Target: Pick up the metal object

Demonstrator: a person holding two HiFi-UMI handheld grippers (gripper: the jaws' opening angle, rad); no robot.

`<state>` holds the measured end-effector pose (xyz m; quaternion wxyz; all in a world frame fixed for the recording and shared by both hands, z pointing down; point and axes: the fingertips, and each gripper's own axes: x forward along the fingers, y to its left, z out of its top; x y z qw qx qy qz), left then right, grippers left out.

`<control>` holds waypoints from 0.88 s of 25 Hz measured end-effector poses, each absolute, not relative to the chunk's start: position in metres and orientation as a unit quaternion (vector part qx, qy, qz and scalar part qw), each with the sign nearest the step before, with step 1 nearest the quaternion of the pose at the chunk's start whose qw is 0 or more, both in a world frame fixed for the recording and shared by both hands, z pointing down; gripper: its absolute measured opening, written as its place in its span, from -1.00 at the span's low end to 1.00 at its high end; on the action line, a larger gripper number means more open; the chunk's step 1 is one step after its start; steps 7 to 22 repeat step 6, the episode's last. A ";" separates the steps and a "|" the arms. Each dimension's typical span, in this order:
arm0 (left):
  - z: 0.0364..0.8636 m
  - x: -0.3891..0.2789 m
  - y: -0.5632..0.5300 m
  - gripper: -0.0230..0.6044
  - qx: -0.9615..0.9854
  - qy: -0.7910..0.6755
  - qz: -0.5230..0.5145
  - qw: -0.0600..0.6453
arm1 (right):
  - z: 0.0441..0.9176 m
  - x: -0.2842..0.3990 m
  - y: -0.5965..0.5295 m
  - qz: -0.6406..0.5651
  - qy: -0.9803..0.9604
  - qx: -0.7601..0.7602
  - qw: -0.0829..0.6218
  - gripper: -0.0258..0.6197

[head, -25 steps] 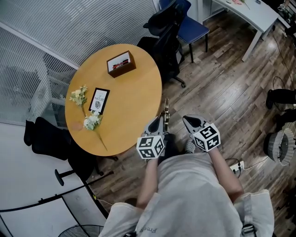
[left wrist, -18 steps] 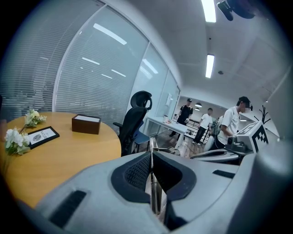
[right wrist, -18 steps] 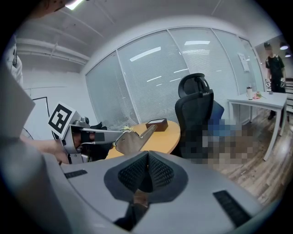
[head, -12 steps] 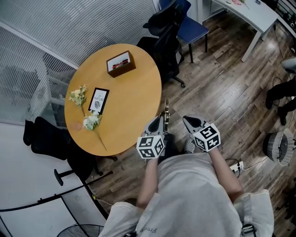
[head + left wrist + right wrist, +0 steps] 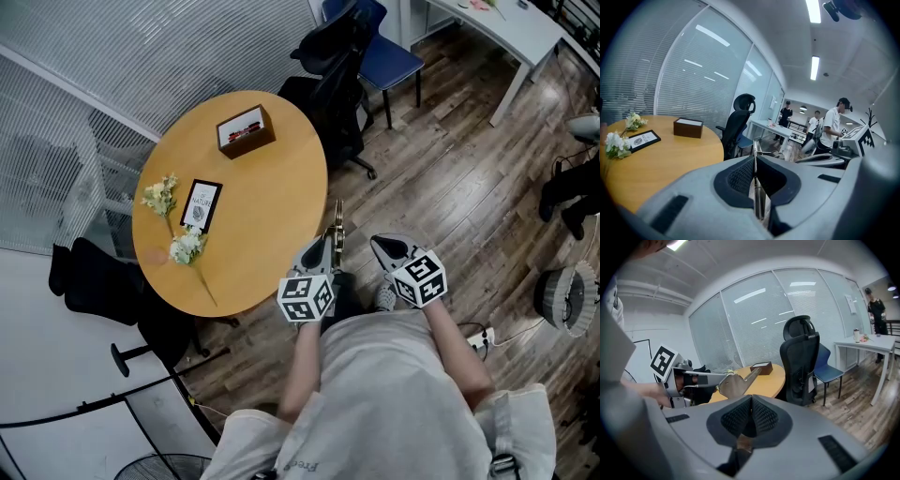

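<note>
Right gripper view shows the metal object (image 5: 735, 384) best: a thin, flat piece of dull grey sheet, wide at one end and narrowing to a long straight strip; what tool it is I cannot tell. It looks stiff, light and smooth, so I judge it apt to slip or swivel if pinched only at an edge; the wide flat part, faces against the pads, seems the sound place to hold. The left gripper (image 5: 754, 161) is clamped on it at or near that wide end, the sheet seen edge-on between the pads. It hangs in the air, clear of the round table (image 5: 262, 206), just off the table's near right edge, strip pointing away from the person. The right gripper (image 5: 751, 401) is closed on nothing, just beside the left; the pick-up looks done.
</note>
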<state>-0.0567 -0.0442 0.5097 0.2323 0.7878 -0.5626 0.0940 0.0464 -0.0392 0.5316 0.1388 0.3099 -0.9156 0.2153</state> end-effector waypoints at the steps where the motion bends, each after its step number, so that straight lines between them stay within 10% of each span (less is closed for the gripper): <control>1: 0.510 -0.056 -0.044 -0.87 0.788 -0.562 0.095 0.232 | 0.532 0.047 -0.039 0.216 -0.915 0.310 0.138 -0.93; 22: 0.511 -0.053 -0.042 -0.87 0.788 -0.560 0.097 0.235 | 0.534 0.049 -0.037 0.224 -0.914 0.311 0.135 -0.93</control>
